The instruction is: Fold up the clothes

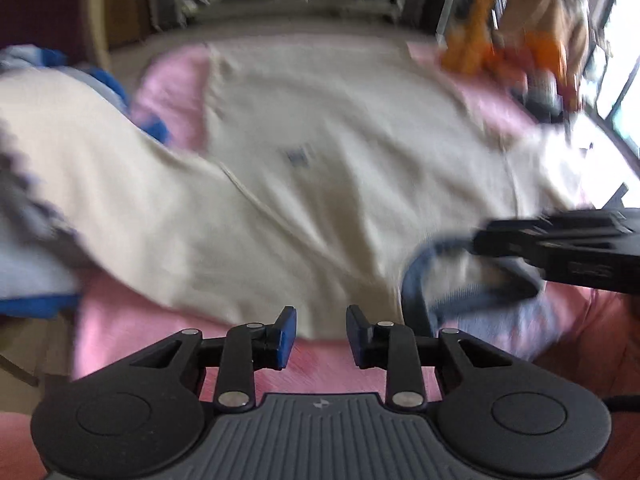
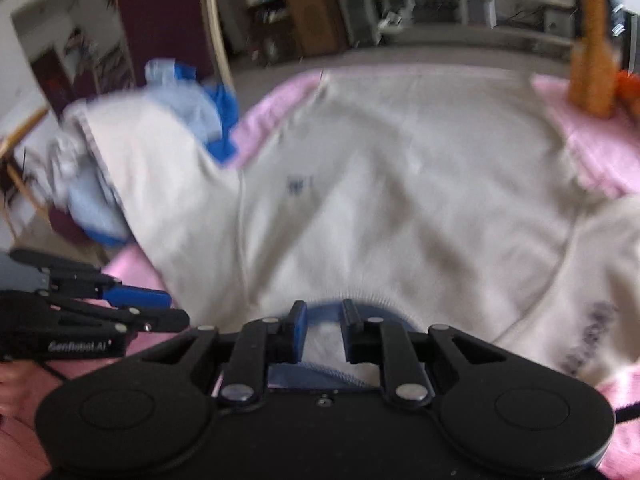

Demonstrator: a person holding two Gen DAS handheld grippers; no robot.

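- Lying spread front-up across the pink blanket (image 1: 112,344), the cream sweater (image 1: 320,184) has its blue-trimmed collar (image 2: 360,312) at the near edge and its hem toward the far edge.
- The left gripper (image 1: 321,334) hovers over the near edge of the blanket, just beside the sweater's shoulder, its fingers (image 1: 286,336) apart and holding nothing.
- The right gripper (image 2: 323,330) sits over the collar with its fingers apart, cloth showing between them; whether they touch it cannot be told.
- One sleeve (image 2: 152,184) drapes over a blue-and-grey clothes pile (image 2: 192,104) at the blanket's left edge.
- An orange toy (image 2: 592,48) stands at the far right corner.
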